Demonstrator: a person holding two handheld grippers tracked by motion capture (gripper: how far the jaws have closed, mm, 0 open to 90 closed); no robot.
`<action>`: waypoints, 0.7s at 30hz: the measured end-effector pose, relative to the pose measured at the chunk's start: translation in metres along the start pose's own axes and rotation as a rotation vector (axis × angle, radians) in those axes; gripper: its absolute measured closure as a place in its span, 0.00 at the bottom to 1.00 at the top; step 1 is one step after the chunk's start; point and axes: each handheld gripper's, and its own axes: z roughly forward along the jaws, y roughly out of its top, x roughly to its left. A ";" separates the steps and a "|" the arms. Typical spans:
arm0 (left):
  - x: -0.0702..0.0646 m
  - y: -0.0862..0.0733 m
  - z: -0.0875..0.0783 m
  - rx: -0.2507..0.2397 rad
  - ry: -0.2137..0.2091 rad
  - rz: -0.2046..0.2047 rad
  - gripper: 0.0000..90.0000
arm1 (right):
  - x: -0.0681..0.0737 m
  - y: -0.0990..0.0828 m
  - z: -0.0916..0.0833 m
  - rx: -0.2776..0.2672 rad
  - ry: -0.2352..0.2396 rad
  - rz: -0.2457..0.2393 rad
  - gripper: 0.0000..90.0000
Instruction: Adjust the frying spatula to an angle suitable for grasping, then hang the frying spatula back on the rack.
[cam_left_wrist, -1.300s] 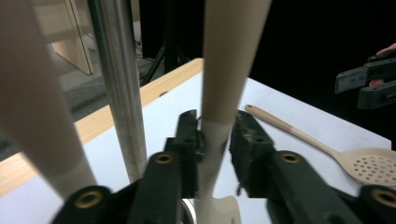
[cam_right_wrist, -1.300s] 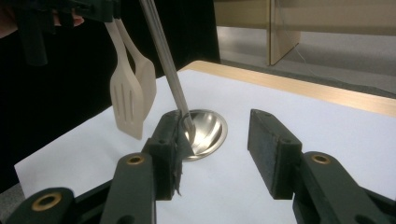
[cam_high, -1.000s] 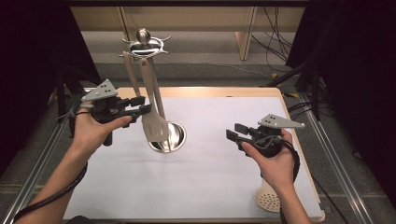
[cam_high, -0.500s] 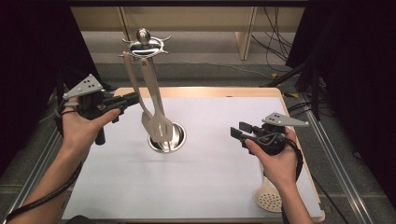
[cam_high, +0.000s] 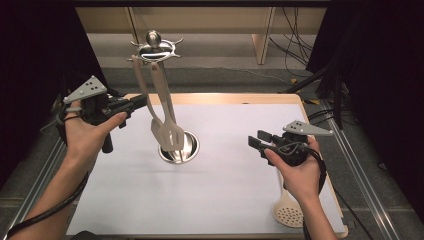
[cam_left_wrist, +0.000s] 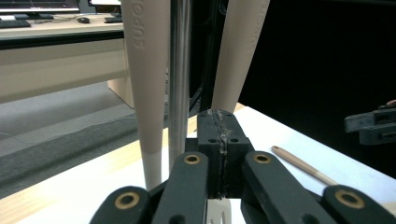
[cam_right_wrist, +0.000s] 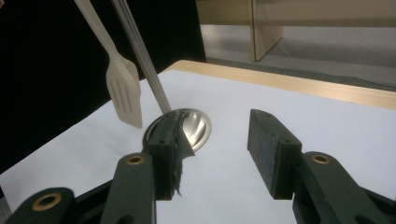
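Observation:
A metal utensil stand (cam_high: 154, 48) with a round base (cam_high: 193, 148) rises at the table's back middle. From its top hang a beige slotted spatula (cam_high: 168, 134) and a second beige handle (cam_high: 142, 84). My left gripper (cam_high: 142, 101) is level just left of those handles; its jaws have just been closing and are now shut with nothing between them. In the left gripper view the shut gripper (cam_left_wrist: 219, 122) points at the pole (cam_left_wrist: 180, 70) between the two handles (cam_left_wrist: 149, 84). My right gripper (cam_high: 257, 141) stands open and empty at the right, facing the stand (cam_right_wrist: 142, 56) and spatula (cam_right_wrist: 123, 95).
A beige slotted spoon (cam_high: 290, 214) lies on the white table cover near the front right corner, partly under the right hand; its handle (cam_left_wrist: 303, 165) is seen in the left gripper view. The wooden table edge (cam_high: 220, 97) runs along the back.
The left gripper drew back to the left from the hanging handles and its jaws closed empty. The hanging utensils swung slightly. The right hand stayed put.

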 end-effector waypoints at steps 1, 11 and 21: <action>0.000 0.001 -0.001 -0.002 0.001 0.007 0.99 | 0.001 0.000 0.000 0.005 0.006 0.007 0.62; 0.007 0.013 0.003 -0.059 0.000 -0.042 0.99 | -0.003 -0.005 -0.001 0.020 -0.043 0.006 0.66; 0.003 0.031 0.004 -0.138 0.022 -0.035 0.99 | -0.006 -0.011 -0.005 0.048 -0.058 0.049 0.73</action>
